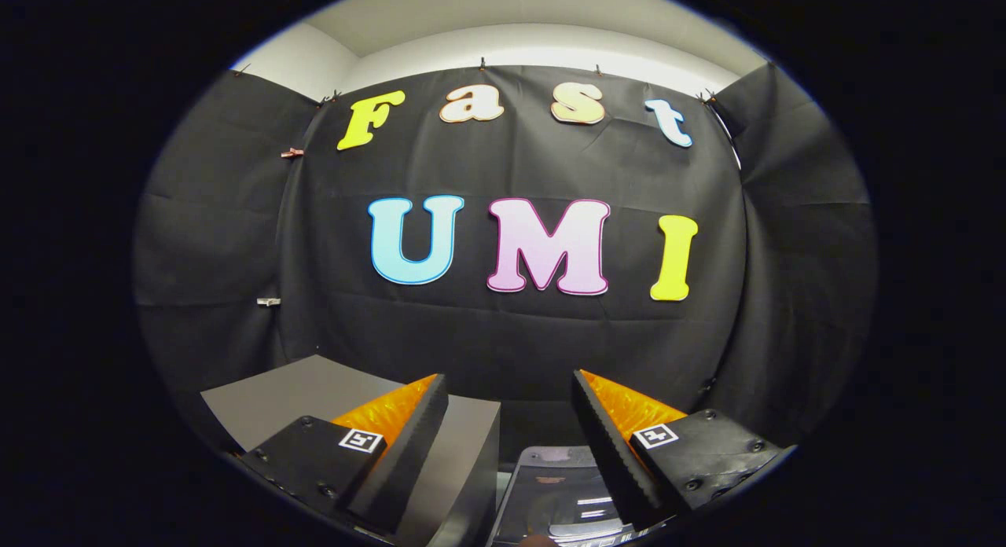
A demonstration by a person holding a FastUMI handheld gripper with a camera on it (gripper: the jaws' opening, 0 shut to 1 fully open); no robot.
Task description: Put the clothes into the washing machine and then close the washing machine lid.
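Gripper view: the claw point(509, 405) pointed level at the booth's black cloth wall point(519, 335), raised above the work area.
Claw state: fingers stood wide apart, with nothing between them and no contact with anything.
Landmark: a grey box-shaped unit point(314, 398) lay below the claw's left finger, flat-topped, matte, with a sharp front corner; whether it was the washing machine or a bench could not be told.
Glossy panel: a dark, shiny, rounded-cornered surface point(554, 492) sat just to the right of the grey unit, low between the fingers, and caught light reflections; it may have been the machine's lid, but this was not certain.
Task's thing: no clothes could be made out near the grey unit or between the fingers; their place could not be told.
Progress: judged at or near the start, or between steps; no garment was held, and loading and lid closing could not be confirmed as done.
Materials: wall cloth was creased and pinned at its upper edge; the finger pads were ribbed along their inner faces.
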